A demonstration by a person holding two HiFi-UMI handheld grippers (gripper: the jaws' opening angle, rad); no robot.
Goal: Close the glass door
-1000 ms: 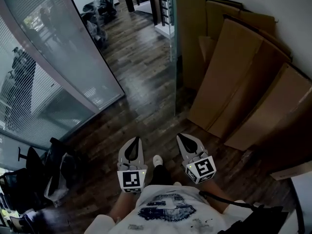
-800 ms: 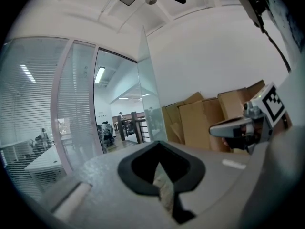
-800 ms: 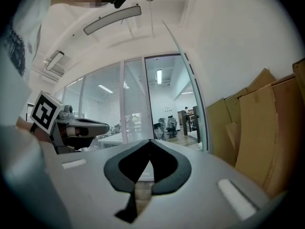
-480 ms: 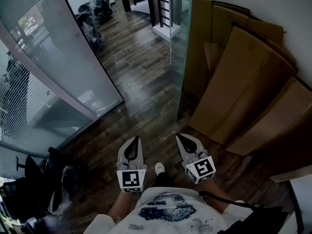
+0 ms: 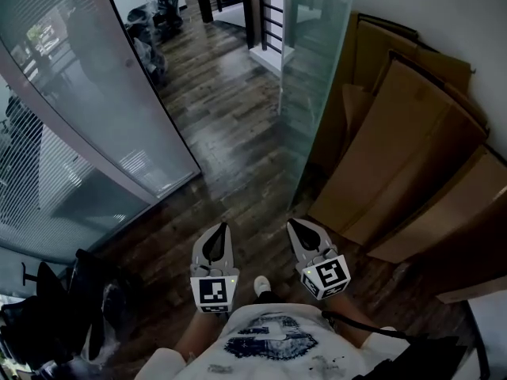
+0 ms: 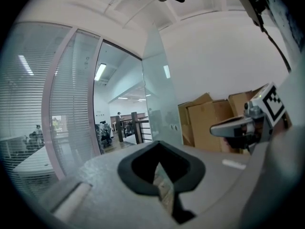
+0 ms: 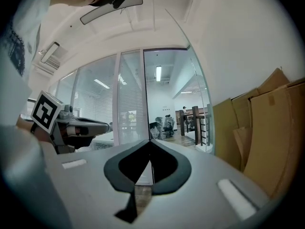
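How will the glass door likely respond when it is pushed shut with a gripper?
The glass door is a tall single pane, so it is probably stiff and heavy, and slow to start swinging. Its smooth, glossy face looks slippery, so a pushing tip may slide along it. Its bare edge could chip under a hard knock.

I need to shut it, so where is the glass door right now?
In the head view the glass door stands open right of centre, ahead of the right gripper, beside the cardboard sheets leaning on the wall.

Glossy wood floor (image 5: 230,133), clear glass door (image 5: 313,62), matt cardboard (image 5: 396,149).
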